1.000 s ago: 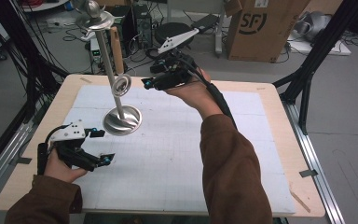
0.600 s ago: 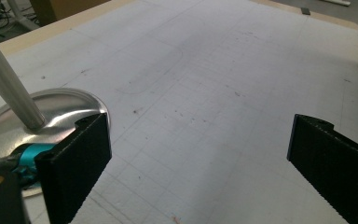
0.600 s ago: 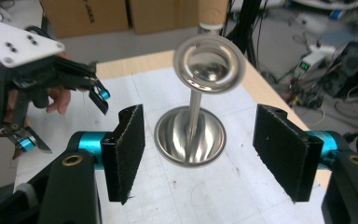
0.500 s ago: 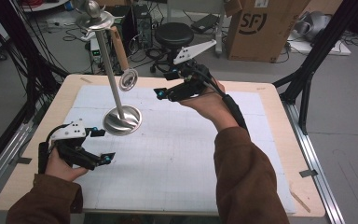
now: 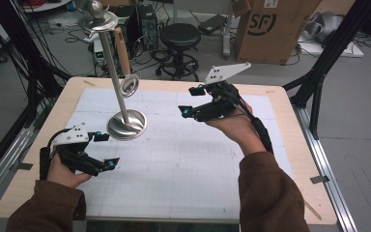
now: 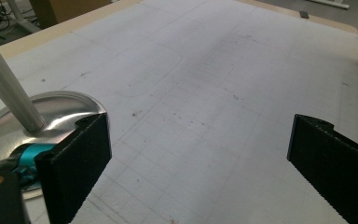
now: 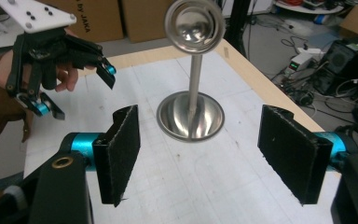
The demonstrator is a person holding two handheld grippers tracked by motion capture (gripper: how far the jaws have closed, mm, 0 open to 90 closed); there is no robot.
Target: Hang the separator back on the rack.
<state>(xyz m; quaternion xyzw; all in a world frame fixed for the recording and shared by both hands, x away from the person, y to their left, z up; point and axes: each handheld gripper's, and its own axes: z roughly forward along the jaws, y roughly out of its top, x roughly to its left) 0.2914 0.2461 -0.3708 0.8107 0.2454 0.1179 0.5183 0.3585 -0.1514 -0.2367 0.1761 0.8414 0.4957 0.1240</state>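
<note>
A steel stand has a round base (image 5: 126,125) on the white mat, and its thin pole (image 5: 112,63) leans up to a top dish (image 5: 96,18). A small shiny round dish (image 5: 130,85) hangs partway up the pole. My right gripper (image 5: 189,100) hovers to the right of the stand, well apart from it. Its jaws have just been opening and hold nothing. From the right gripper (image 7: 198,158) I face the small dish (image 7: 194,23) and the base (image 7: 191,115). My left gripper (image 5: 107,151) rests open near the base's front left. Beside the left gripper (image 6: 200,163) lies the base (image 6: 32,122).
The white gridded mat (image 5: 188,159) covers a wooden table (image 5: 294,145). Behind the table stand a black stool (image 5: 180,36) and a cardboard box (image 5: 270,26), with cables on the floor. Black frame legs rise at both sides.
My right gripper has drawn away to the right from the small dish on the pole, with its jaws wider. The dish stays on the pole. The left hand has not moved.
</note>
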